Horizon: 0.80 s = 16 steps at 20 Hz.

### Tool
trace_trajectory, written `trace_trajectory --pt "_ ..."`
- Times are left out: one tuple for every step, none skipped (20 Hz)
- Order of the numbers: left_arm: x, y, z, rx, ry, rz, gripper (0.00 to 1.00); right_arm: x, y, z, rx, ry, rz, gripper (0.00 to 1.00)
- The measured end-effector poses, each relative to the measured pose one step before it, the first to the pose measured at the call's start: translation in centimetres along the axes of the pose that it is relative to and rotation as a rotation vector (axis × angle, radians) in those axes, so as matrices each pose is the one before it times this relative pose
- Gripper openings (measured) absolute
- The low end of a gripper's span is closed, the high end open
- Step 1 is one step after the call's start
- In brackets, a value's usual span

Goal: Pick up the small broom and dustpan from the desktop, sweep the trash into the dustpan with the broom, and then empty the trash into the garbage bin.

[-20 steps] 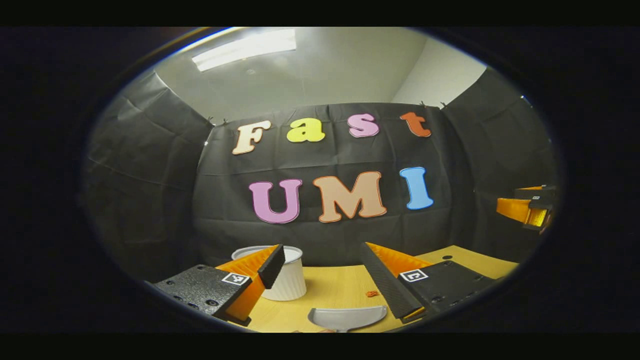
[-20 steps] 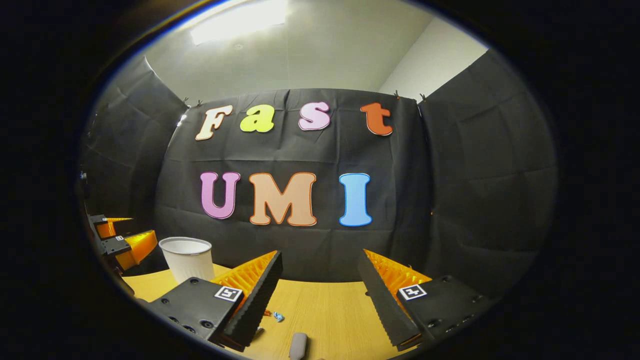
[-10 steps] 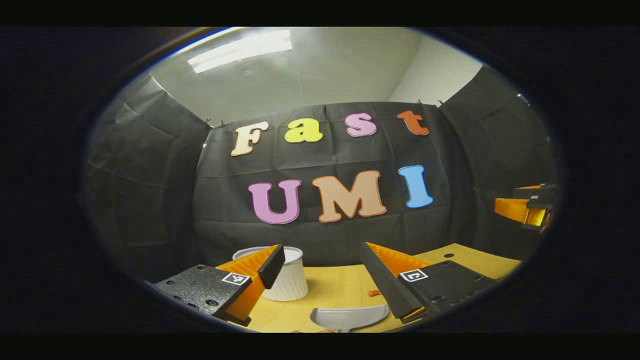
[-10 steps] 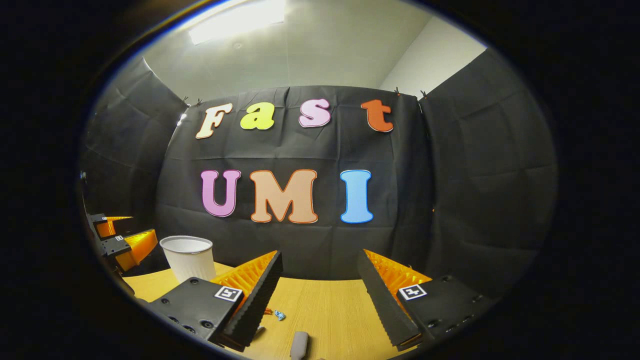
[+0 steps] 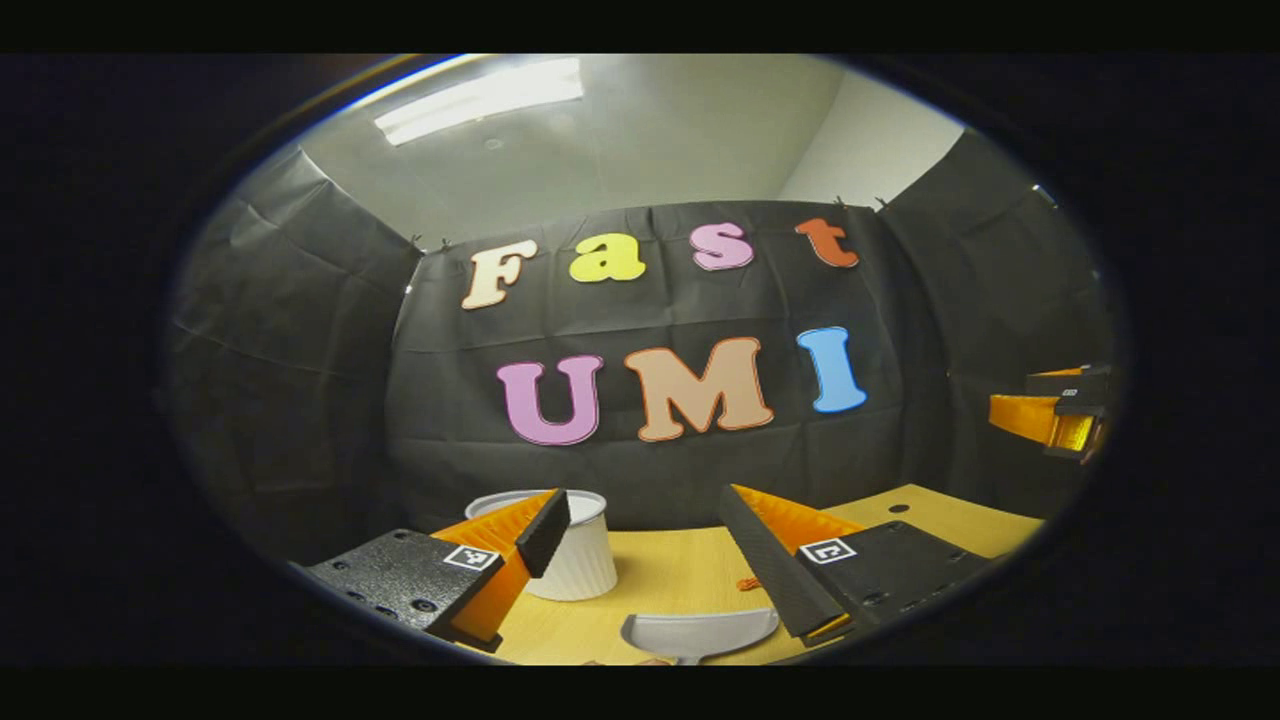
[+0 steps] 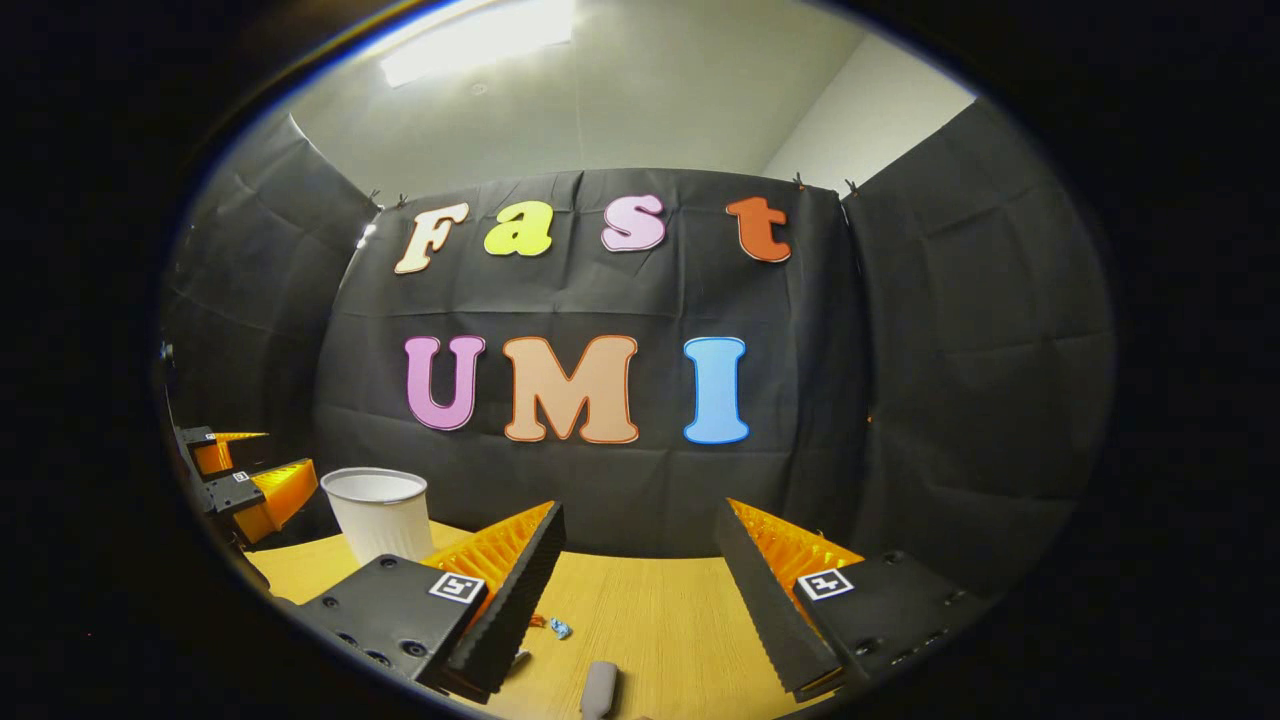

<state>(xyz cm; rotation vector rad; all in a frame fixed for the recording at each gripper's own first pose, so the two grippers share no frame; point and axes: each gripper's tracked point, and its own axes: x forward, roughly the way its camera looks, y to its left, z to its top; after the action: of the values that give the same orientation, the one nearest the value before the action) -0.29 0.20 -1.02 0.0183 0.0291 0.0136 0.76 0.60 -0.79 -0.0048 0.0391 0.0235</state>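
Observation:
In the left gripper view my left gripper (image 5: 645, 510) stands open above the wooden desktop (image 5: 660, 575), nothing between its fingers. The grey dustpan (image 5: 698, 634) lies on the desk just below and ahead of it. A small orange scrap of trash (image 5: 745, 584) sits by the right finger. The white ribbed garbage bin (image 5: 585, 555) stands behind the left finger. In the right gripper view my right gripper (image 6: 640, 522) is open too. A grey handle end, probably the broom (image 6: 598, 688), lies low between its fingers. Small blue and orange trash (image 6: 553, 628) lies near its left finger. The bin (image 6: 378, 513) stands at the left.
The other gripper appears at the right edge of the left gripper view (image 5: 1055, 412) and at the left edge of the right gripper view (image 6: 245, 480). Black cloth walls close the booth behind and on both sides of the desk.
Both views have shifted very slightly; the dustpan sits a touch higher in the left gripper view. Both grippers stay open and hold nothing.

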Motion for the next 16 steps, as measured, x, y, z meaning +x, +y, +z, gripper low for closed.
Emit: trace_trajectory --pt "-0.002 0.037 -0.061 0.00210 0.00201 0.00071 0.93 0.010 0.008 -0.064 0.00023 0.00298 0.00108 0.97" --pt "0.028 0.019 -0.027 0.00238 0.00039 -0.00009 0.93 -0.038 0.055 -0.081 -0.00025 0.00171 0.00150 0.97" --pt "0.049 -0.028 0.052 0.00225 0.00076 -0.00063 0.93 -0.016 0.042 -0.125 -0.00084 0.00221 0.00131 0.97" --pt "0.033 0.039 -0.111 0.00170 0.00021 -0.00015 0.93 0.014 0.089 -0.116 -0.00034 0.00407 0.00238 0.97" --pt "0.084 -0.033 -0.001 0.00222 0.00121 -0.00074 0.93 0.010 0.075 -0.068 0.00153 0.00486 0.00438 0.97" --pt "0.018 -0.054 -0.166 0.00128 0.00266 -0.00126 0.93 -0.010 0.117 -0.185 0.00013 0.00586 0.00144 0.97" --pt "-0.025 -0.005 -0.118 0.00145 0.00302 -0.00042 0.93 0.093 0.035 -0.108 -0.00106 0.00597 -0.00055 0.97" --pt "-0.068 0.020 -0.171 0.00126 0.00400 -0.00076 0.93 -0.034 0.016 -0.170 -0.00090 0.00387 0.00047 0.97" --pt "0.104 0.005 -0.143 0.00049 0.00452 -0.00053 0.93 0.009 0.120 -0.116 -0.00089 0.00446 0.00002 0.97" --pt "-0.037 0.024 -0.126 -0.00036 0.00395 -0.00042 0.93 0.033 0.070 -0.153 -0.00056 0.00470 0.00155 0.97" --pt "0.025 0.007 -0.189 -0.00046 0.00553 -0.00200 0.93 0.014 0.120 -0.036 -0.00176 0.00326 0.00089 0.97" --pt "0.048 0.020 -0.206 -0.00035 0.00425 0.00032 0.93 0.052 0.021 -0.105 -0.00206 0.00404 0.00041 0.97" --pt "-0.014 0.034 -0.278 -0.00035 0.00691 -0.00049 0.93 0.106 0.115 -0.197 -0.00220 0.00640 0.00157 0.97" --pt "0.036 -0.022 -0.427 -0.00071 0.01009 -0.00330 0.93 0.106 0.102 -0.314 -0.00248 0.00830 0.00086 0.97" --pt "0.052 -0.115 -0.501 0.00056 0.01508 -0.00351 0.93 0.095 0.120 -0.313 -0.00045 0.01203 0.00203 0.97" --pt "0.028 -0.105 -0.774 0.00124 0.01610 -0.00451 0.93 0.147 0.156 -0.610 -0.00016 0.01909 0.00521 0.97"
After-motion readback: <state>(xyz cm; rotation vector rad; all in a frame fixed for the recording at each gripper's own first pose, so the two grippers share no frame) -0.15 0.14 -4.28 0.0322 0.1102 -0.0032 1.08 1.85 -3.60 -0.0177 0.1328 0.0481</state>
